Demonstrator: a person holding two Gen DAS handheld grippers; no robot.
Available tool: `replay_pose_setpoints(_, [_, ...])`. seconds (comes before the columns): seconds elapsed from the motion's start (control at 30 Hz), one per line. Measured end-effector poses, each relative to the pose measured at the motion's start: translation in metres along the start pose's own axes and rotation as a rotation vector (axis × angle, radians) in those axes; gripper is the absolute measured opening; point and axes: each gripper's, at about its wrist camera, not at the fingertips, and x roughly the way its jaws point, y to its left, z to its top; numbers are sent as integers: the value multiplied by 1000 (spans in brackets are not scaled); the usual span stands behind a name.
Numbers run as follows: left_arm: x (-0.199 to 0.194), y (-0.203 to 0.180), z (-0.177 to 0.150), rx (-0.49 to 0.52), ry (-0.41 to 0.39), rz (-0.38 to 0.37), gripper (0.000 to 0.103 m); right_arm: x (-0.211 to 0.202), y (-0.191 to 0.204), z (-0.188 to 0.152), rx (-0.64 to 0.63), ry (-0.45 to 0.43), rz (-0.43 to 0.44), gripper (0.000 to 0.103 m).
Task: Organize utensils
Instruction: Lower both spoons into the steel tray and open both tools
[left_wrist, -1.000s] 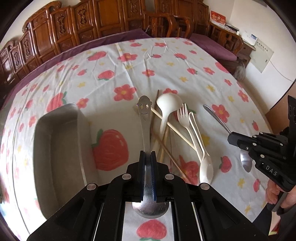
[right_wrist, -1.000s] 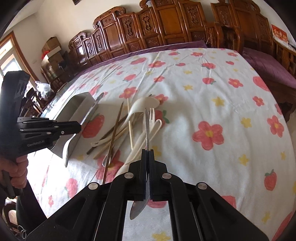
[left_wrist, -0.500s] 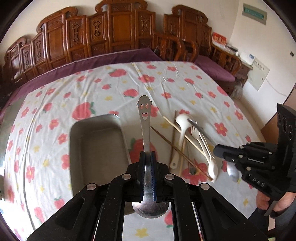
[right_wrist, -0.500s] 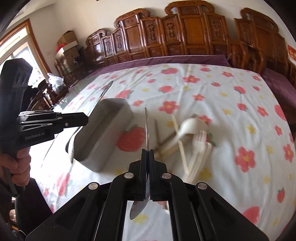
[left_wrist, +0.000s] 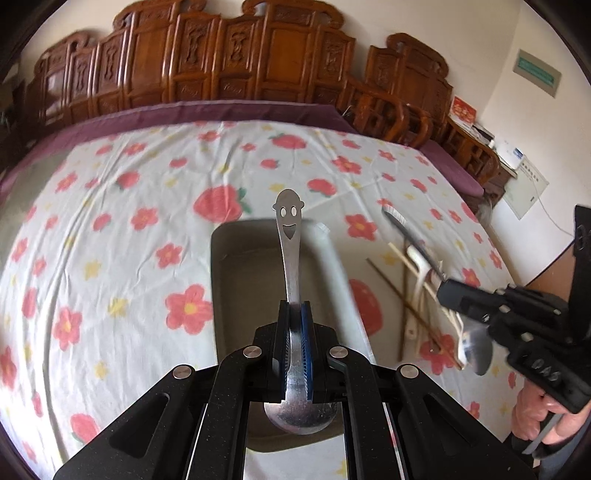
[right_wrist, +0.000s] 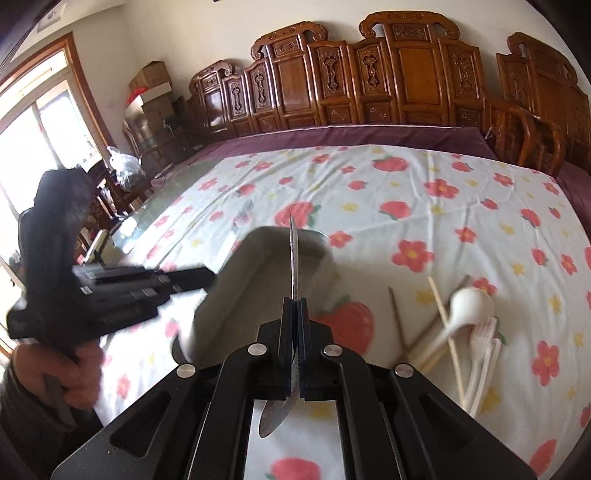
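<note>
My left fingers (left_wrist: 294, 314) are closed on the smiley-face spoon (left_wrist: 290, 243), my right fingers (right_wrist: 294, 310) closed on a 2nd metal spoon (right_wrist: 294, 258), both above the metal tray (left_wrist: 236, 273). Farther right, the white utensils (right_wrist: 476, 332) and chopsticks (right_wrist: 443, 314) lie on the floral cloth (left_wrist: 147, 177).

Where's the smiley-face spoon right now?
The smiley-face spoon is clamped in the left gripper, centre of the left wrist view, handle pointing forward above the metal tray.
</note>
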Motion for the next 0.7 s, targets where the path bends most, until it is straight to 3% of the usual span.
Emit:
replay_pose_setpoints(0.37, [14,23,-6,-26,50,-7,6,35,29,12,24,3,-6,3])
replay_pose_setpoints(0.7, [-1,42,-2,-43,8,20,6,67,37,6,63,52,-9,3])
